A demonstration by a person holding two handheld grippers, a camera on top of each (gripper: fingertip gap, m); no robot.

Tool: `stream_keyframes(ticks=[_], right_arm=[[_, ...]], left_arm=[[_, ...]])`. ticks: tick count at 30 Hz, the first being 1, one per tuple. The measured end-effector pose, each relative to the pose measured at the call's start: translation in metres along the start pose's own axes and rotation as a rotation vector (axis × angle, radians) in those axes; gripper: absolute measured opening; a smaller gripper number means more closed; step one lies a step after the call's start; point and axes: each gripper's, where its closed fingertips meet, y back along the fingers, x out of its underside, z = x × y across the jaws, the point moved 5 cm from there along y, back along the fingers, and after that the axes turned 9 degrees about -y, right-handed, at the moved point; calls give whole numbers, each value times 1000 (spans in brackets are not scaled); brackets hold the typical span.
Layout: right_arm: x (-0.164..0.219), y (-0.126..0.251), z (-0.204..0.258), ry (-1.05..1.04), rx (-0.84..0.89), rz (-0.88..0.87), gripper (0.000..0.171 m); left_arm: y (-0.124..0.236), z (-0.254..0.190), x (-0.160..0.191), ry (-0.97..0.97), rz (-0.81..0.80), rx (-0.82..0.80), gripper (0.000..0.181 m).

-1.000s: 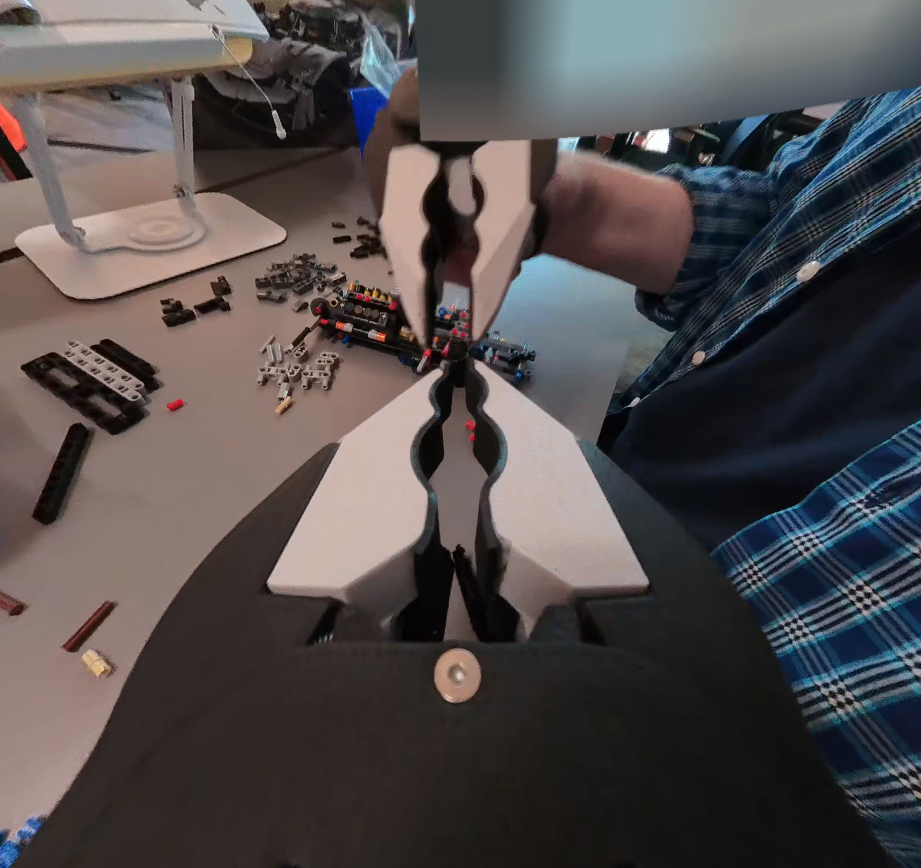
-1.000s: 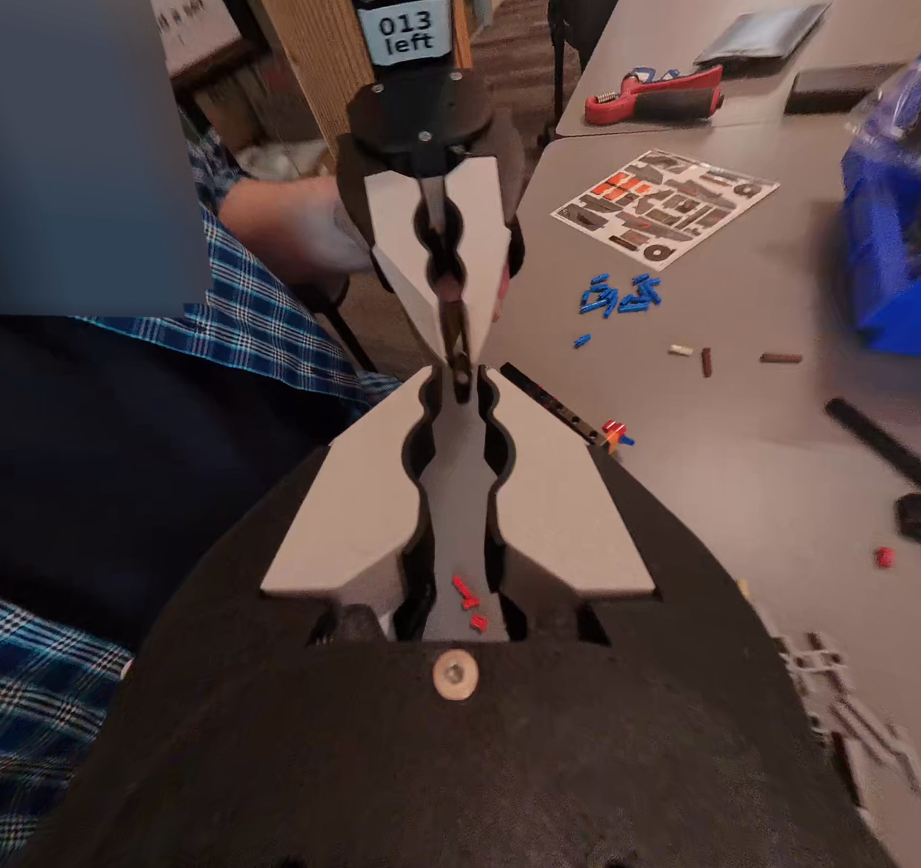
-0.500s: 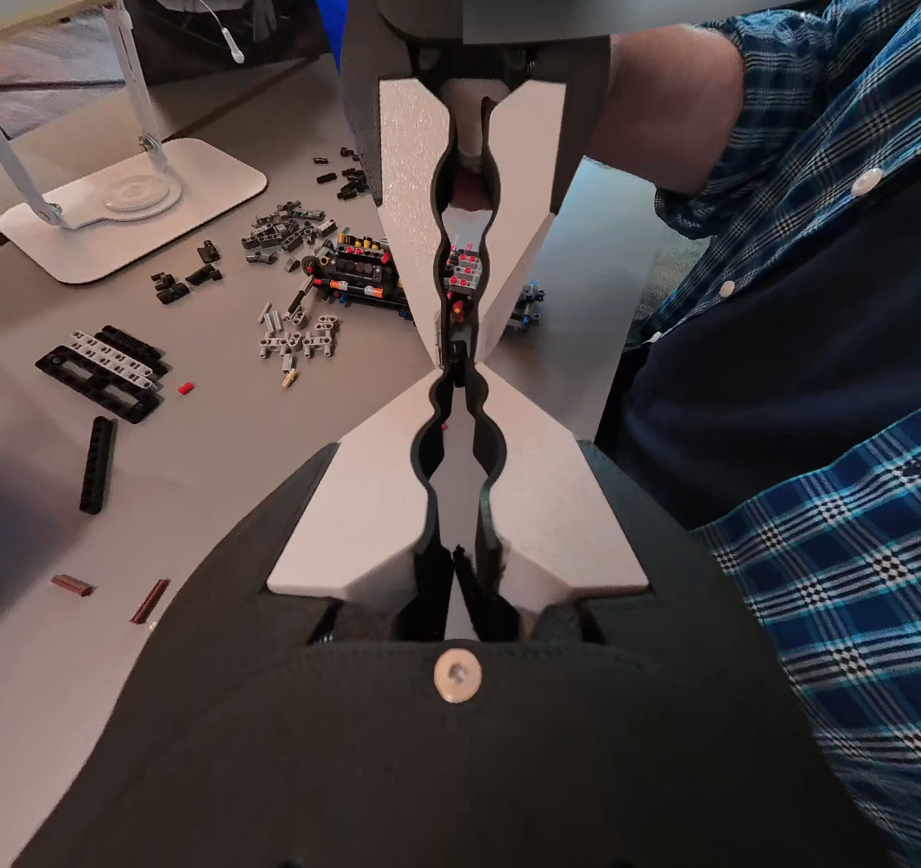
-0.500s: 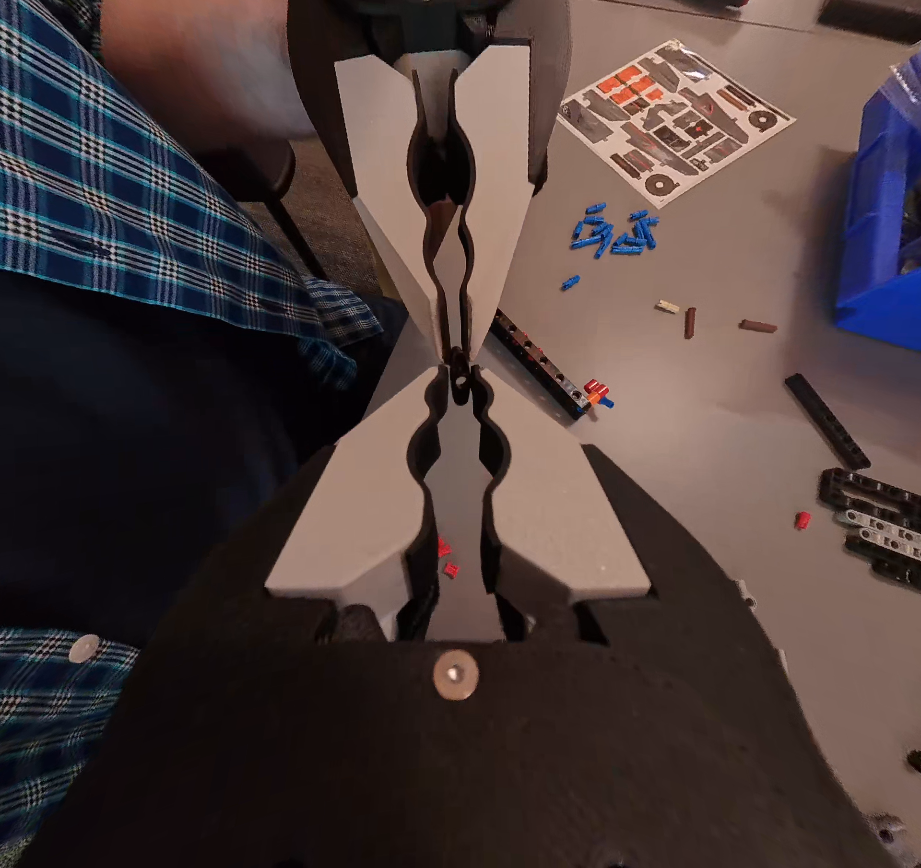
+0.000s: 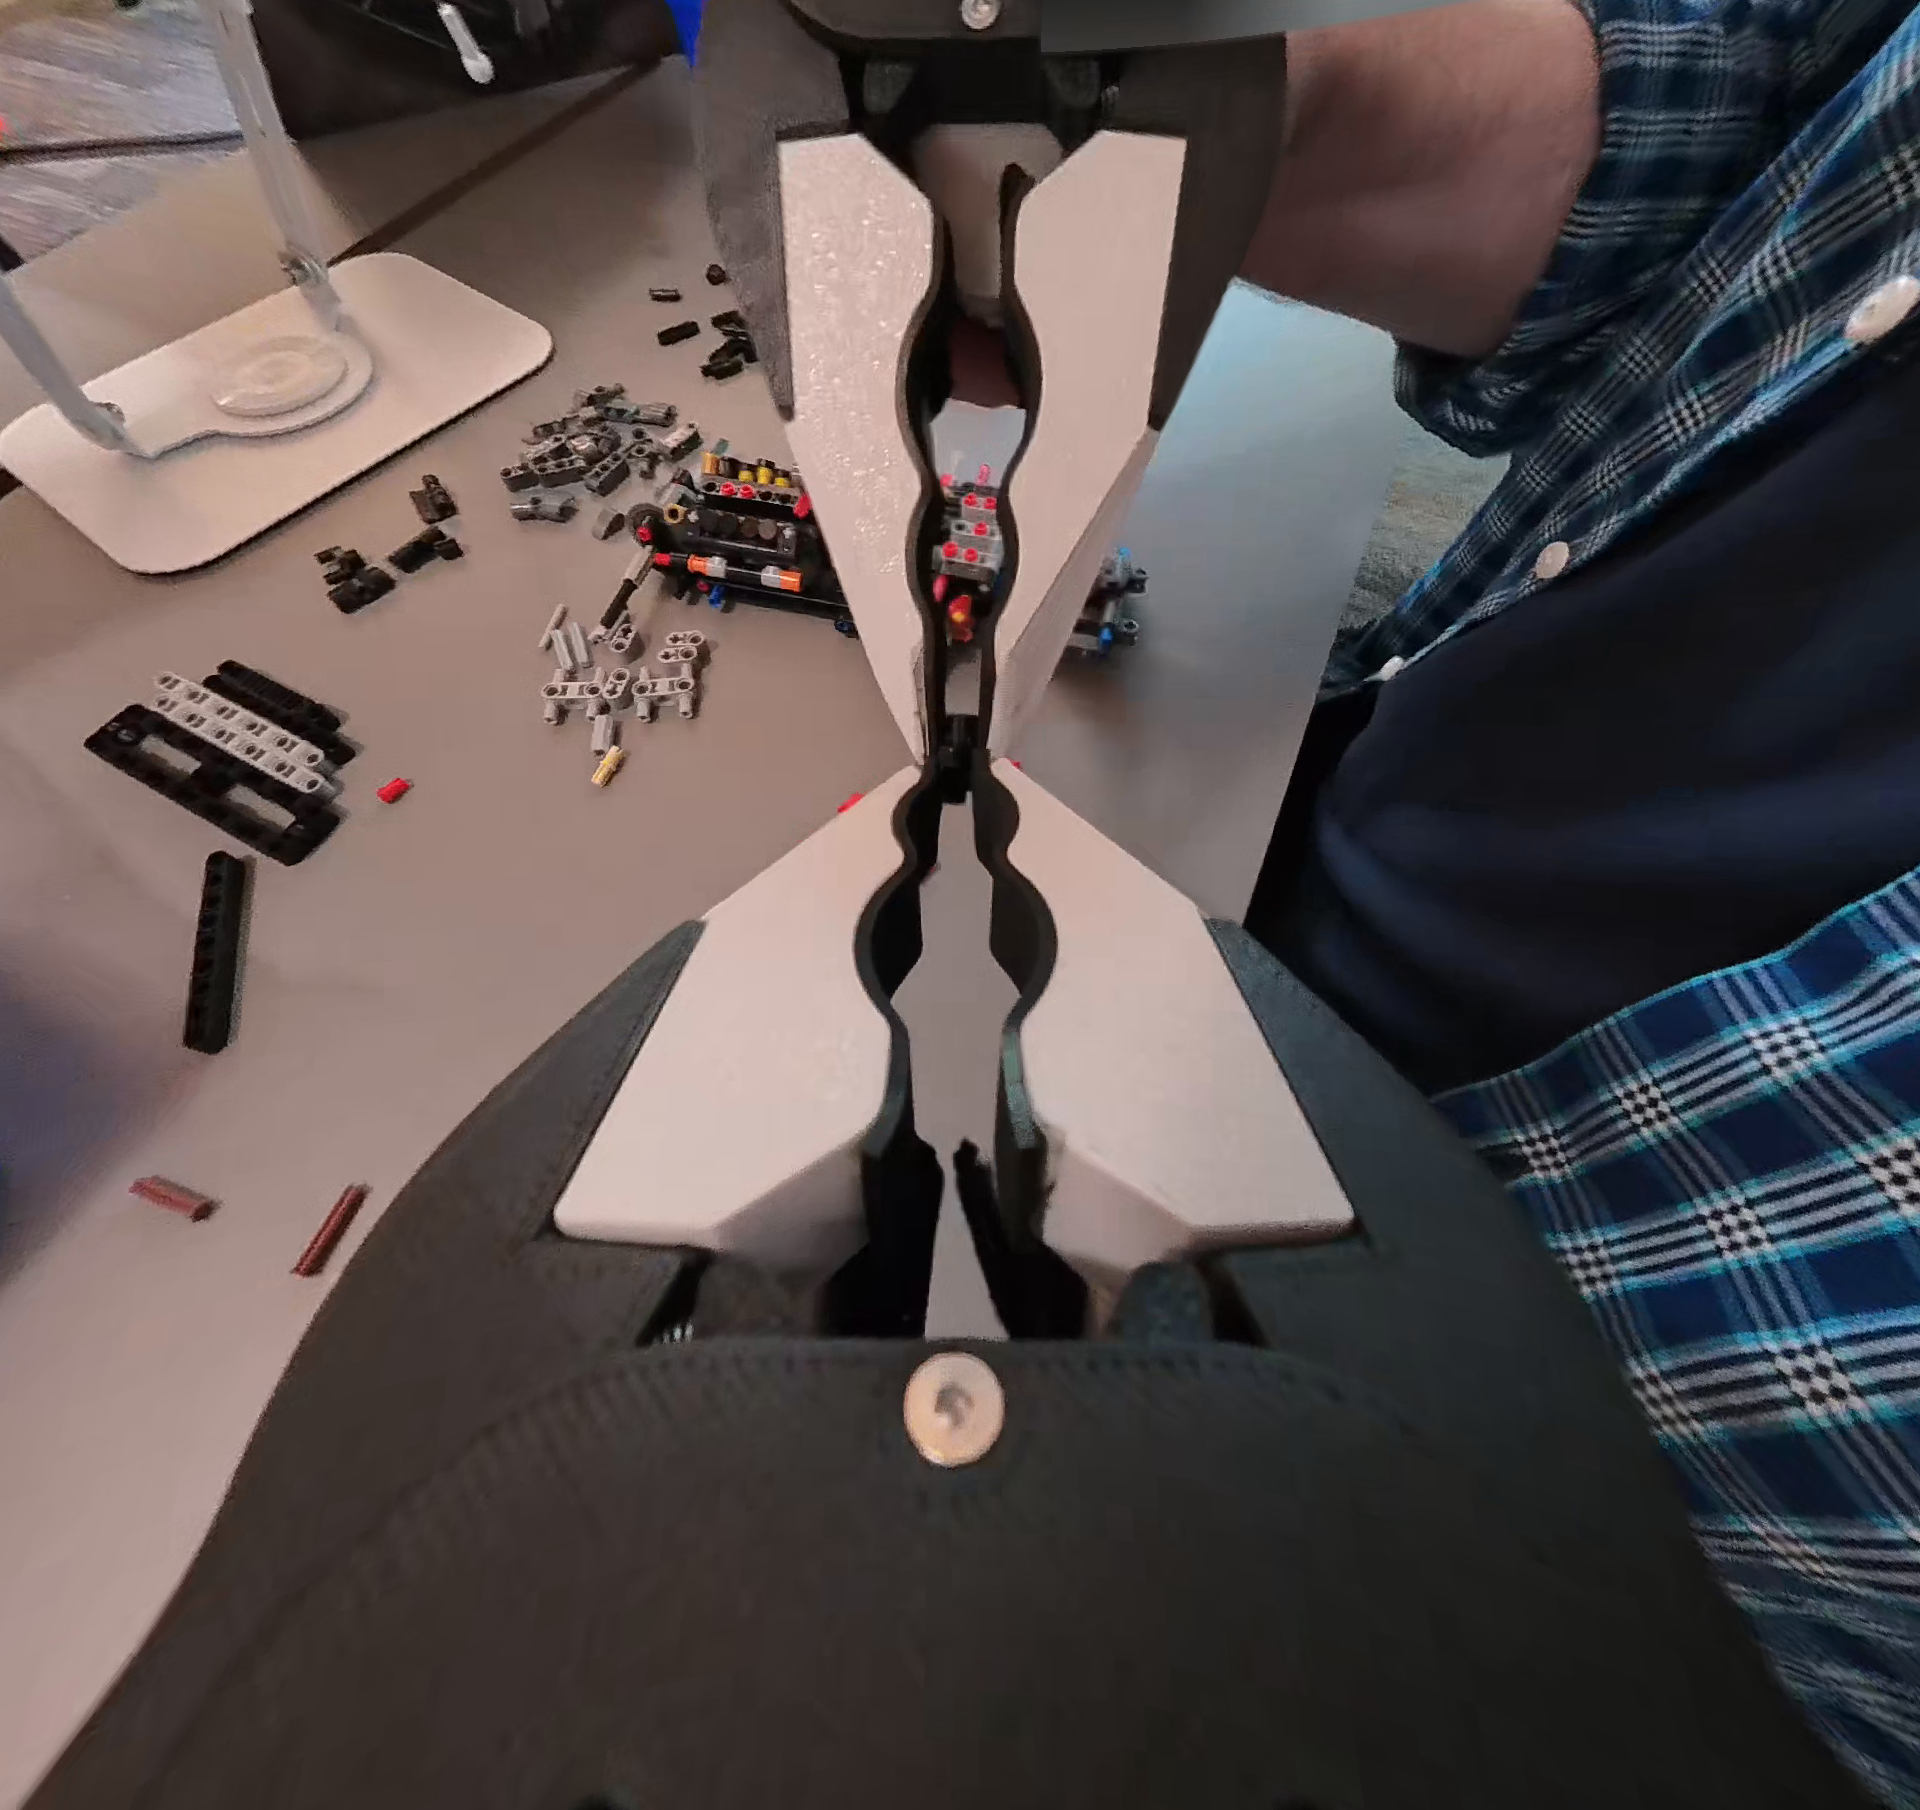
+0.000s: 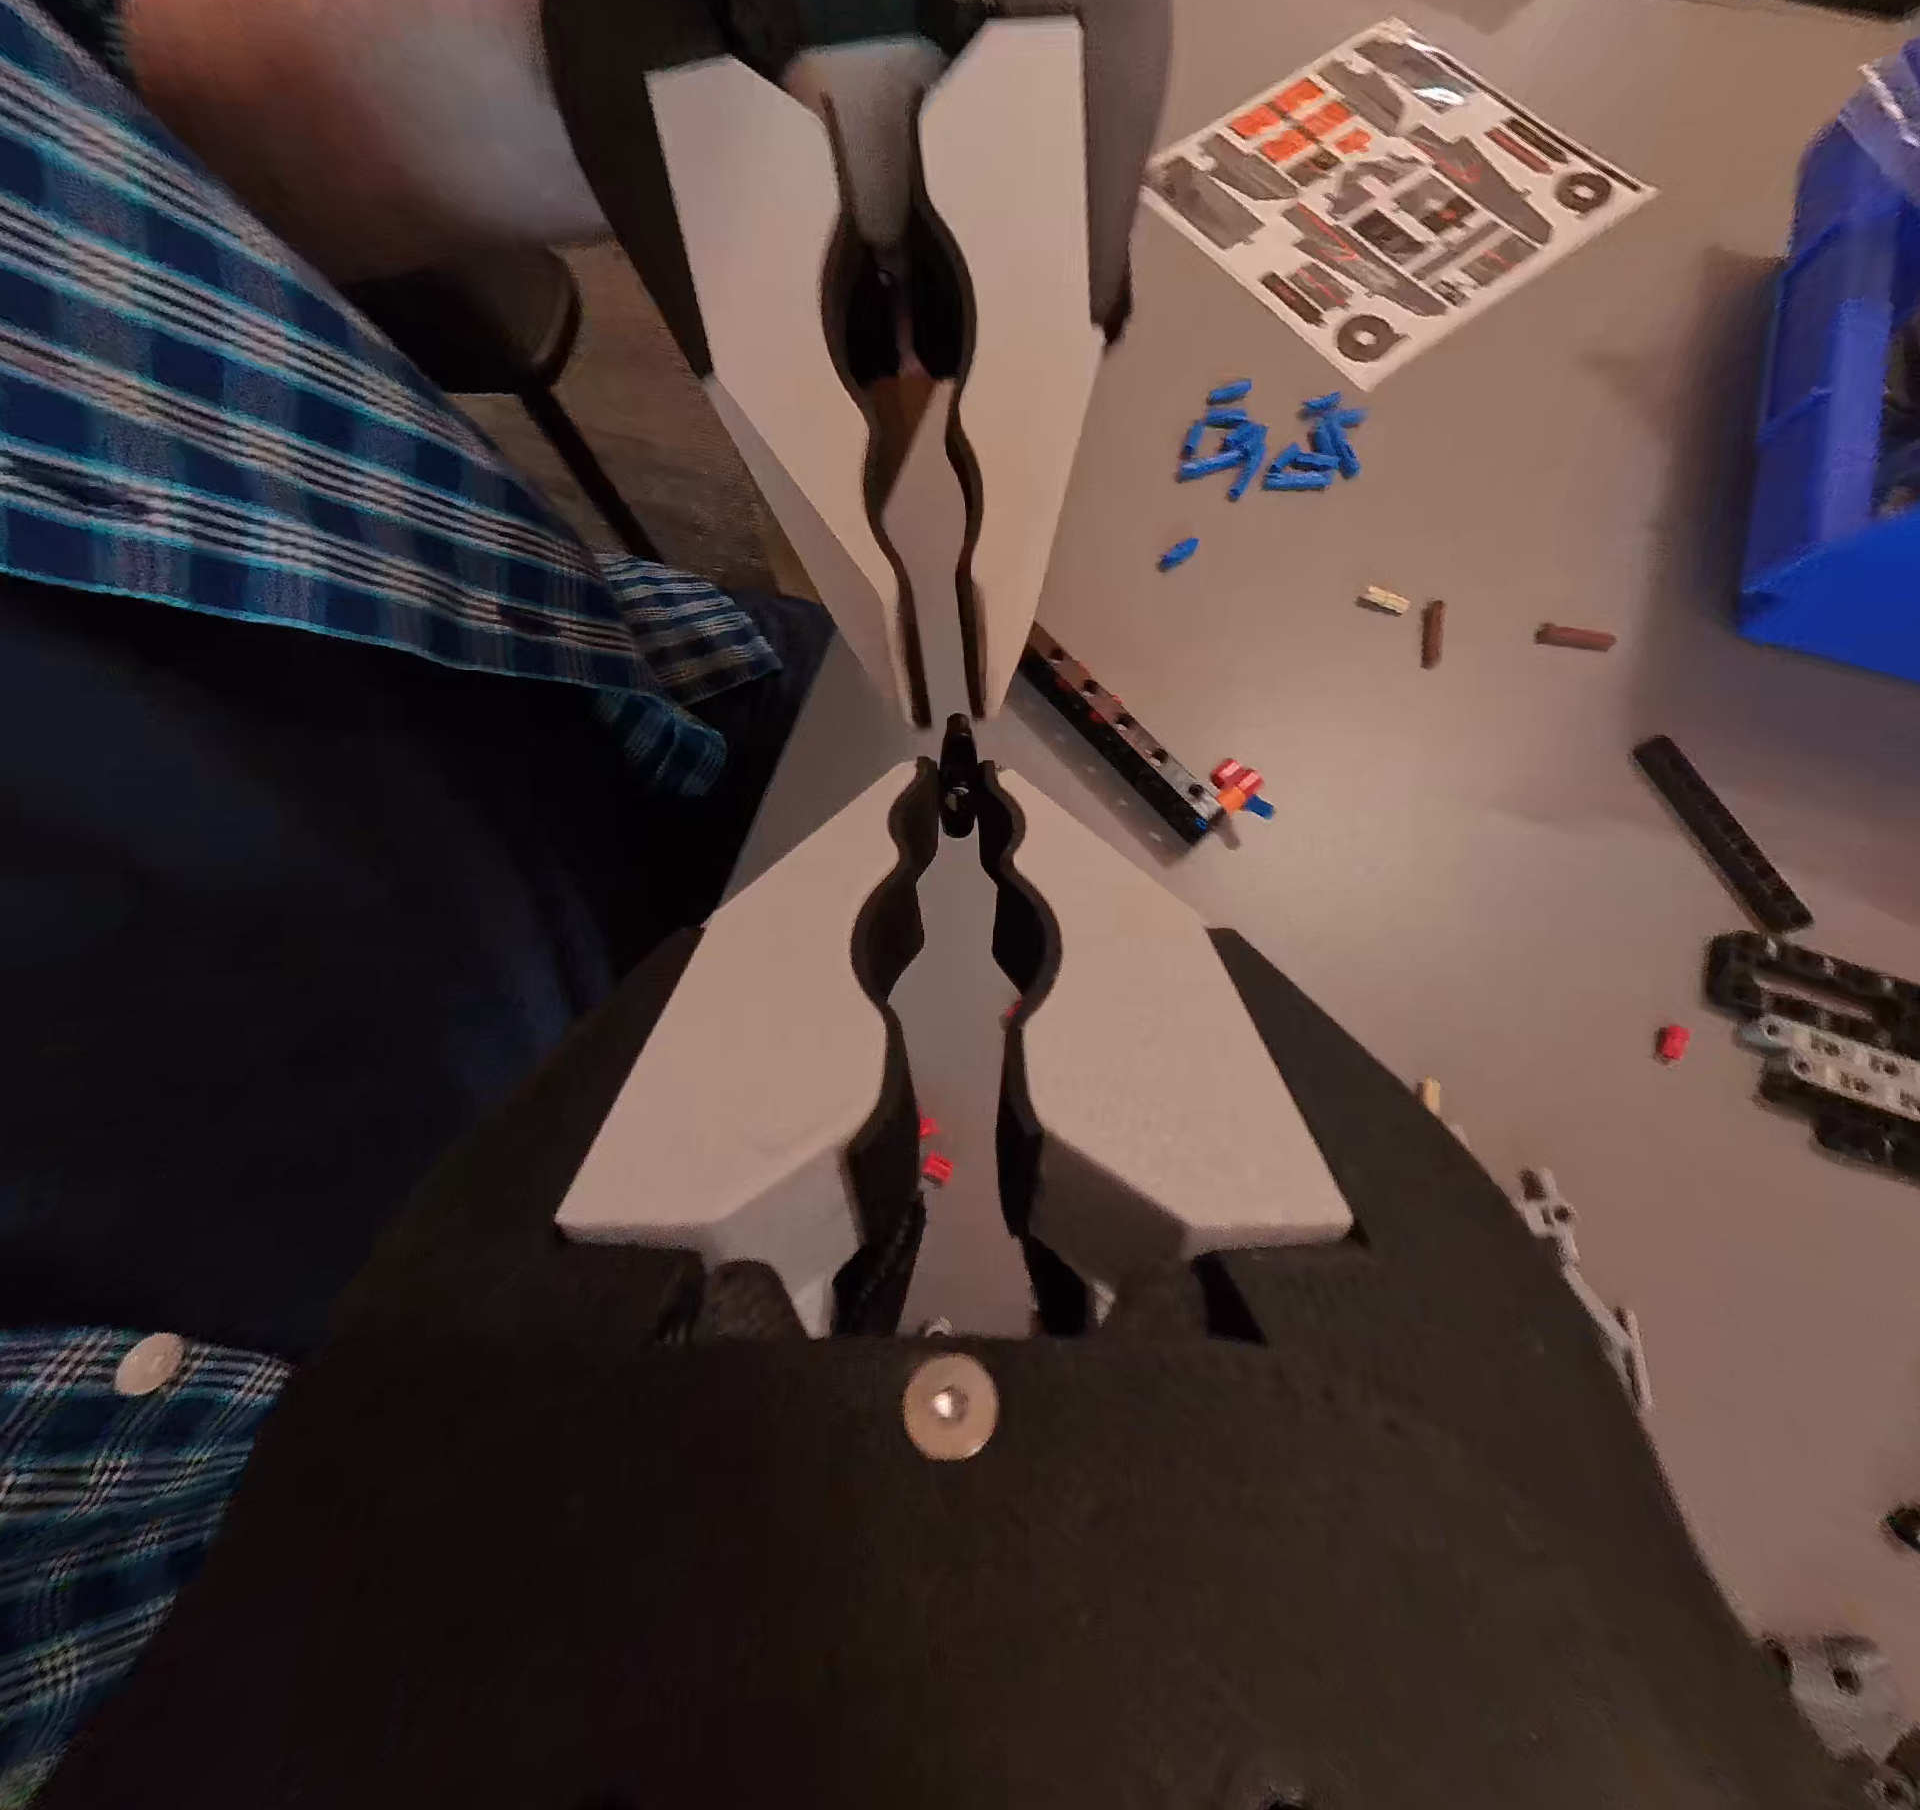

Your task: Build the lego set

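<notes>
Left claw (image 5: 956, 778): tips nearly closed, pinching a small black lego piece (image 5: 954, 758) held above the surface edge.
Right claw (image 6: 956, 784): tips drawn close on the same small black piece (image 6: 956, 773); in the left wrist view it comes down from above (image 5: 951, 721), tip to tip with the left claw.
Left claw in the right wrist view (image 6: 945, 711): fingers slightly apart at the tips, just above the piece; whether they touch it there, cannot tell.
Partly built lego model (image 5: 748, 545): on the grey surface (image 5: 468, 929) behind the right claw, with red, yellow and orange pins showing.
Loose parts: grey connectors (image 5: 623, 680) just in front of the model; a stack of black and grey beams (image 5: 223, 752) further left; a single black beam (image 5: 213, 950) near it.
Black beam with red and blue pins (image 6: 1127, 742): lying on the surface just beside the claw tips.
Blue pins (image 6: 1268, 446): loose cluster near the sticker sheet (image 6: 1392, 191).
Blue bin (image 6: 1839, 410): at the right edge.
White stand base (image 5: 270, 399): at the far left of the surface.
Person: plaid sleeve (image 5: 1714, 233) and forearm behind the right claw.
</notes>
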Motion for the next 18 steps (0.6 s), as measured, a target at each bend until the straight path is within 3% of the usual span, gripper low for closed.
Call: stream_keyframes(ticks=[3,7,13,16,18], right_arm=[[6,3,-10,-49,33,-22,5],[13,5,-14,-79,65,-57,4],[21,1,-15,-74,118,-71,4],[23,1,-16,-80,140,-97,4],[24,2,-17,-85,156,-123,4]], left_arm=[[10,12,9,91,3,-72,23],[3,24,52,244,201,-154,45],[-23,28,88,355,361,-170,36],[-34,30,99,404,395,-165,11],[-38,33,100,445,357,-177,6]])
